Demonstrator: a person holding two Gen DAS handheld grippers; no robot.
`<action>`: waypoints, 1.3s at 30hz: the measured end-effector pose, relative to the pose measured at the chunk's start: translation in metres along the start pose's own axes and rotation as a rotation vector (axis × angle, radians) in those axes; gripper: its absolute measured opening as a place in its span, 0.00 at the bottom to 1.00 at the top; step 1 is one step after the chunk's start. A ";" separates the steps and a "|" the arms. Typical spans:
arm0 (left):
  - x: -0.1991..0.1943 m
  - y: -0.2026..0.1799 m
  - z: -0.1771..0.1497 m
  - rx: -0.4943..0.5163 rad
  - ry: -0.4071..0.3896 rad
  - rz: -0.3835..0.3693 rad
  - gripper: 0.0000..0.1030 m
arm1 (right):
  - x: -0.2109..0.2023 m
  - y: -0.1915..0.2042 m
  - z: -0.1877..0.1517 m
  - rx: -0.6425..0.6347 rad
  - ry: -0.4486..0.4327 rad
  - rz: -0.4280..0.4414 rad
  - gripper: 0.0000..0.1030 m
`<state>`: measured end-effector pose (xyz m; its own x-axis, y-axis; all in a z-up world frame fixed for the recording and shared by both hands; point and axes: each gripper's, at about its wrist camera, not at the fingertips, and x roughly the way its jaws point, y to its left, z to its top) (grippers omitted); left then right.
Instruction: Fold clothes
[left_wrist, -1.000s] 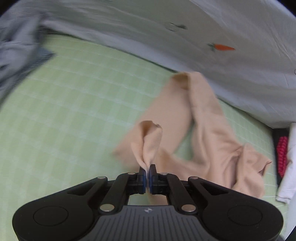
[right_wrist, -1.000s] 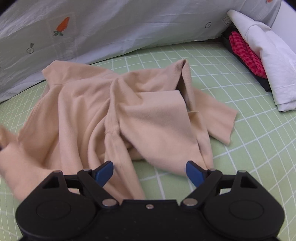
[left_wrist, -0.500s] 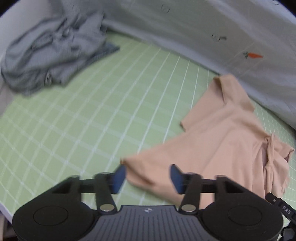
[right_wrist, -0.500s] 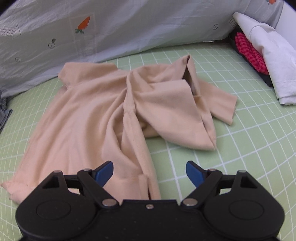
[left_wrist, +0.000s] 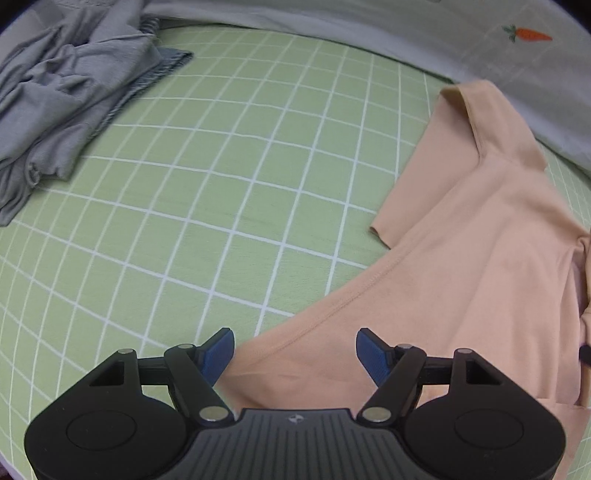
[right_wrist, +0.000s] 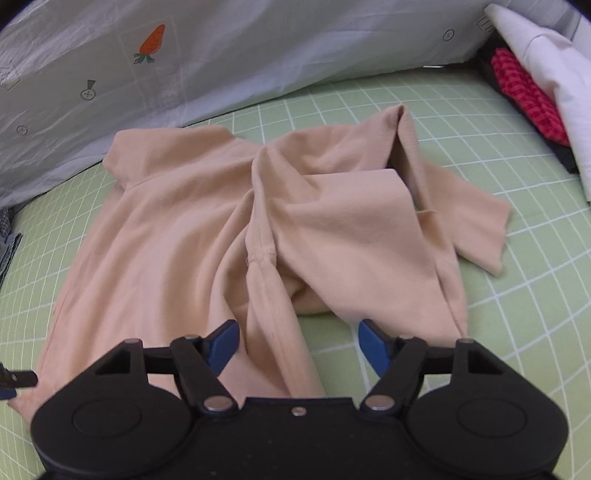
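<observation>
So the peach shirt (right_wrist: 207, 229) is lying crumpled on the green checked sheet (left_wrist: 229, 192), not folded at all yet: in the right wrist view it's filling the middle of the frame, with one flap doubled over toward 3 o'clock and a sleeve sticking out at about 2 o'clock. The left tongs (left_wrist: 295, 347) are hanging wide open right over the shirt's lower edge; their jaws have just been opening, and the cloth is sitting between the blue pads without either pad pressing on it. The right tongs (right_wrist: 297, 345) are also standing open, though their jaws have just been closing in a bit, and a bunched ridge of the shirt is running up between them, not being pinched as far as I can see. In the left wrist view the shirt is spreading off toward 3 o'clock, and a rumpled grey garment (left_wrist: 55, 96) is sitting well apart at 10 o'clock. A pale quilt with little carrots (right_wrist: 221, 51) is running along 12 o'clock, and a white and red pile of clothes (right_wrist: 535, 81) is resting at 2 o'clock.
</observation>
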<state>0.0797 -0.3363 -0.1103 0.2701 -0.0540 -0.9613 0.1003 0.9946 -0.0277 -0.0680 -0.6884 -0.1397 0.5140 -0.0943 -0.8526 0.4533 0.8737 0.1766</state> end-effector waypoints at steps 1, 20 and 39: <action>0.001 0.000 0.000 0.006 0.003 -0.002 0.69 | 0.003 0.001 0.003 -0.001 0.005 0.007 0.66; -0.024 -0.011 -0.058 0.065 -0.002 -0.095 0.09 | 0.005 -0.011 0.074 -0.040 -0.153 -0.074 0.42; -0.083 0.005 -0.067 -0.041 -0.148 -0.039 0.88 | -0.002 0.007 -0.021 -0.124 -0.118 -0.015 0.34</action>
<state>-0.0063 -0.3208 -0.0495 0.4048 -0.1020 -0.9087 0.0749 0.9941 -0.0782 -0.0814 -0.6719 -0.1476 0.5933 -0.1573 -0.7895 0.3725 0.9231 0.0959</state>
